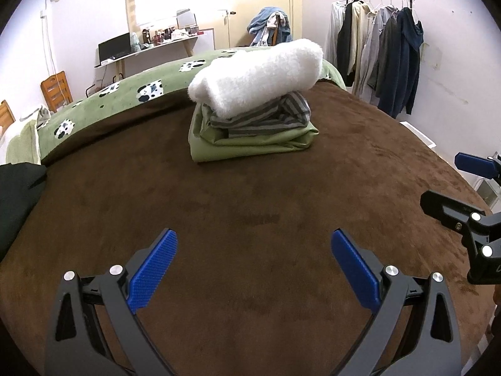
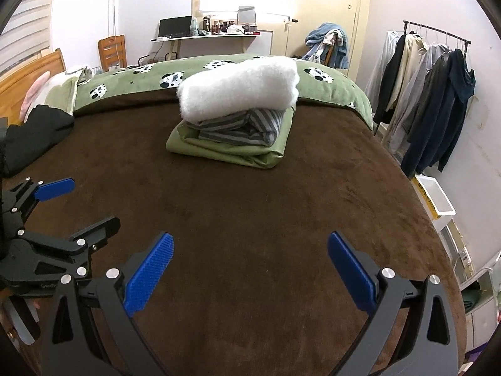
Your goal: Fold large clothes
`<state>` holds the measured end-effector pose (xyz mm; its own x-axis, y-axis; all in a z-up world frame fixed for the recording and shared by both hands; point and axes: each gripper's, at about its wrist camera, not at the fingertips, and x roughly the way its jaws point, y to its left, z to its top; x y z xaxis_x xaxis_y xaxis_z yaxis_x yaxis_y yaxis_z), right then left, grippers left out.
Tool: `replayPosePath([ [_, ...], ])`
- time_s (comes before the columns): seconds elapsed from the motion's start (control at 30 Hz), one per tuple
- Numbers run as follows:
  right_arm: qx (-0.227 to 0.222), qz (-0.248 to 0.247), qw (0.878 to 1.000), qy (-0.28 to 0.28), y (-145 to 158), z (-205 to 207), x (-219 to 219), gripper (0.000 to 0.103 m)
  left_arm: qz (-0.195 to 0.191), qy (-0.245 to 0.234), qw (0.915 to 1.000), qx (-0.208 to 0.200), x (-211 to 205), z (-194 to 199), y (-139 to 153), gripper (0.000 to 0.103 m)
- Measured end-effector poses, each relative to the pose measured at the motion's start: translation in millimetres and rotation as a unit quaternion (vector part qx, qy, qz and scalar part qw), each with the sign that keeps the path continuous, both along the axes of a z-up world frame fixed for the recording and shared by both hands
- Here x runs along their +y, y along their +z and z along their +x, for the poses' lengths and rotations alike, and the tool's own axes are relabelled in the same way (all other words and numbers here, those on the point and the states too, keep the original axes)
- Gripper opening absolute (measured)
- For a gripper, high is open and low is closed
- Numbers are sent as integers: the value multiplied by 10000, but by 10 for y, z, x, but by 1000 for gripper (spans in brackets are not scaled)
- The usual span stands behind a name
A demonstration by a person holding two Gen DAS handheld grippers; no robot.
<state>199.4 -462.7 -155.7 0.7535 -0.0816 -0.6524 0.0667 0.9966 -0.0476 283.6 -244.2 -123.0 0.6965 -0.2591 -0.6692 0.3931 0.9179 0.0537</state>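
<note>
Both tongs are held low over the brown blanket [image 1: 250, 206] that covers the bed, and neither grips anything. The left tongs [image 1: 254, 247] are spread wide apart, their blue pads [image 1: 153, 269] angled outward above bare blanket. The right tongs [image 2: 250, 250] are likewise spread wide, with nothing between the pads [image 2: 350, 272]. Each pair is seen at the edge of the other's view — the two are side by side, apart from one another.

Further up the bed, well ahead of both tongs, a stack of folded clothes is seen: a green folded piece [image 1: 250, 148] at the bottom, a grey striped garment [image 1: 263, 119] on it, and a white fluffy roll [image 1: 260, 75] laid across the top. Behind the stack lies a green quilt with black-and-white patches [image 2: 219, 72]. A dark garment [image 2: 37, 138] is heaped at the bed's left edge. A clothes rack [image 1: 379, 47] with hanging coats stands against the right wall, and a cluttered desk [image 2: 203, 36] is set by the window.
</note>
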Motion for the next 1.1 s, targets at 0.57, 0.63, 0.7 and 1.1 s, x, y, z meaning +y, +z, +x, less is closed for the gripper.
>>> replayPosePath([
  [0.57,223,50,9994,275,64,194,-137,97,55,63,10000,22,-94,160,217,96],
  [0.63,258,88,9991,333,57,233,-138,97,69,63,9999,90,-85,185,210,96],
  [0.7,276,65,9990,360,49,259,-129,97,75,63,9999,114,-82,206,196,96],
  [1.1,371,55,9982,477,3,381,-112,97,143,113,9996,223,-80,285,126,96],
])
